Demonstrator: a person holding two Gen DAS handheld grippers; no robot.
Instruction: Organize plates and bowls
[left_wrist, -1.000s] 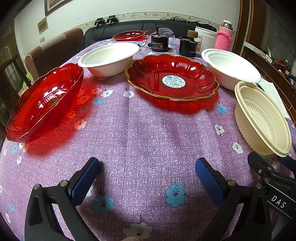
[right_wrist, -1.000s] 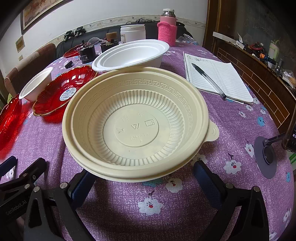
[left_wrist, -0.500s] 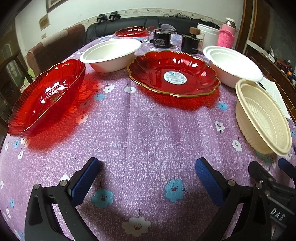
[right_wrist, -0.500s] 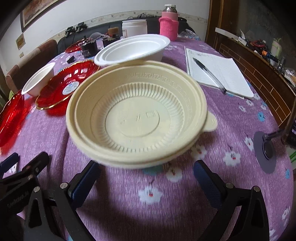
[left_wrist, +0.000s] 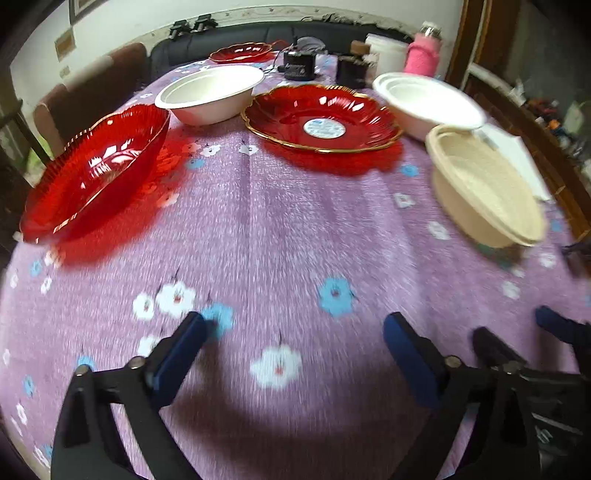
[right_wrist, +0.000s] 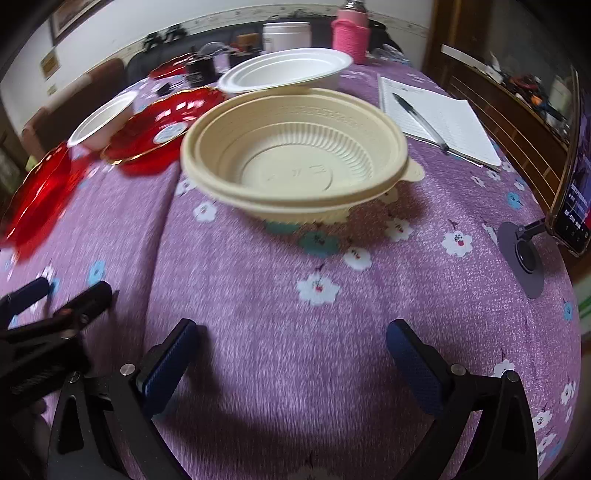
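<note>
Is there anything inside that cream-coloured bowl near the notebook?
No: the cream bowl shows only its bare ribbed inside and some moulded marks on the bottom. It sits on the purple flowered tablecloth; whatever lies under it is hidden.

On the tabletop (left_wrist: 280, 229), the ribbed bowl (left_wrist: 484, 192) sits by the right edge, the flat plate (left_wrist: 321, 118) behind centre, the deep dish (left_wrist: 96, 173) at the left edge.
</note>
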